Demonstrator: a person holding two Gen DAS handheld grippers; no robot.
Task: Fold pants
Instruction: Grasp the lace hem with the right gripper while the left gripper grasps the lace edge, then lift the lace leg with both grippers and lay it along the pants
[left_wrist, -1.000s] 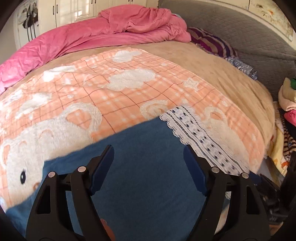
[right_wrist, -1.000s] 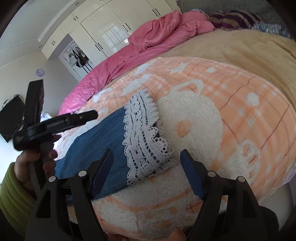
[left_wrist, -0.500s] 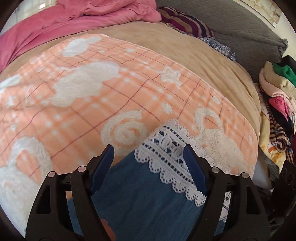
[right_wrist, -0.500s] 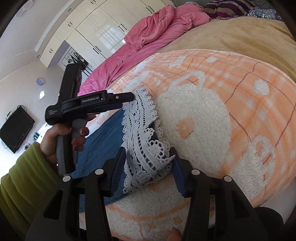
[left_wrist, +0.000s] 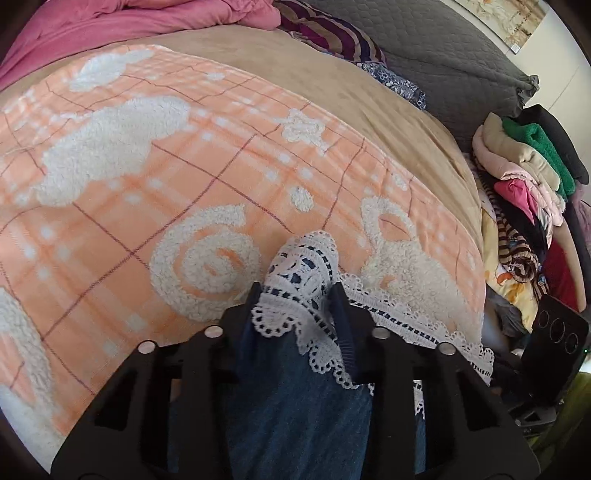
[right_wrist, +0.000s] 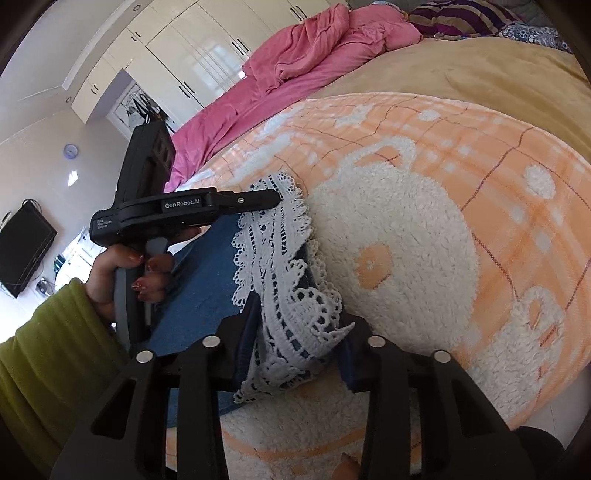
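Left claw (left_wrist: 295, 299) was closing on the white lace hem (left_wrist: 303, 266) of the blue pants (left_wrist: 295, 406) (spread on the orange bed blanket (left_wrist: 147, 184)). Right claw (right_wrist: 299, 332) was likewise closing on the lace's other corner.

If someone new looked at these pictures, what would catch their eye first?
Probably the white lace hem of the blue pants, bunched between the closing jaws of both the left gripper and the right gripper. Beneath it spreads the orange plaid blanket with fluffy white shapes, and a crumpled pink duvet lies at the bed's far side.
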